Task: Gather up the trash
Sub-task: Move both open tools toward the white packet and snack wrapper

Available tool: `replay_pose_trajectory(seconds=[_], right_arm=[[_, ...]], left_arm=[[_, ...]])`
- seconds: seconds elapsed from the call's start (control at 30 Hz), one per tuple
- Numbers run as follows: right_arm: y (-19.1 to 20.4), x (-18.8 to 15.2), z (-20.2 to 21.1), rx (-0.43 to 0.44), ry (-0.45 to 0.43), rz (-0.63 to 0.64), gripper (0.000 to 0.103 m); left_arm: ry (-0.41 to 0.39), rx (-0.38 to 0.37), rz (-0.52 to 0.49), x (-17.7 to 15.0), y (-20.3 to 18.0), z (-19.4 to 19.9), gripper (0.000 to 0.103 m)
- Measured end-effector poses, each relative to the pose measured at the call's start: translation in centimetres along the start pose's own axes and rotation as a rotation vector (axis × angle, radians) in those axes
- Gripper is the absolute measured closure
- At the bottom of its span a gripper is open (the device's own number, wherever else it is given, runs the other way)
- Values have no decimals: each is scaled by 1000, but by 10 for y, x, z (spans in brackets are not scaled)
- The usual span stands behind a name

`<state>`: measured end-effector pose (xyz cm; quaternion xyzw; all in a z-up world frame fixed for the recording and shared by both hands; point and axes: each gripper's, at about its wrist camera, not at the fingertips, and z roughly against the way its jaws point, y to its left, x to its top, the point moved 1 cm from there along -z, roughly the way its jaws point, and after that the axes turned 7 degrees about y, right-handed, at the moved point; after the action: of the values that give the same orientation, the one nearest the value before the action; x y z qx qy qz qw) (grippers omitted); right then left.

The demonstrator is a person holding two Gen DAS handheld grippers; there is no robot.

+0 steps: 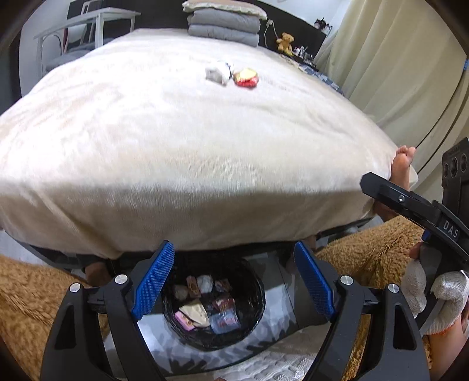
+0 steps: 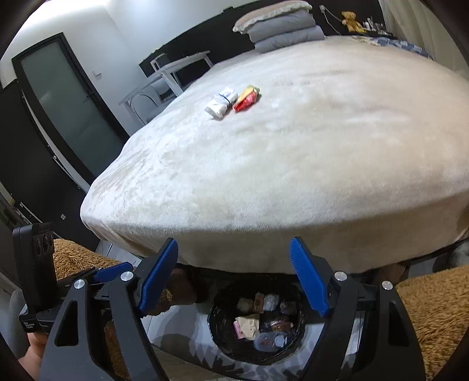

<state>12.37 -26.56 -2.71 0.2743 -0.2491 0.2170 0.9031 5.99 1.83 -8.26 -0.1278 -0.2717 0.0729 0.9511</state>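
A black trash bin stands on the floor below the bed's foot, holding several wrappers. On the cream bed lie a white crumpled wrapper and a red and yellow snack wrapper, side by side. My left gripper is open and empty above the bin. My right gripper is open and empty above the bin too; it also shows in the left wrist view, at the right edge.
Folded grey blankets and a pillow are stacked at the bed's head, with a teddy bear behind. A white desk and chair stand left of the bed. Brown fuzzy fabric flanks the bin. A dark door is at the left.
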Motion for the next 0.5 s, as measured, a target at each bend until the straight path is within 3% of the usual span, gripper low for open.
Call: replay_pose_trajectory(seconds=[0.5], right_arm=[[-6,85,25,-65,-164,194,25]], left_arm=[[-154,67,-137,91,3,17,21]])
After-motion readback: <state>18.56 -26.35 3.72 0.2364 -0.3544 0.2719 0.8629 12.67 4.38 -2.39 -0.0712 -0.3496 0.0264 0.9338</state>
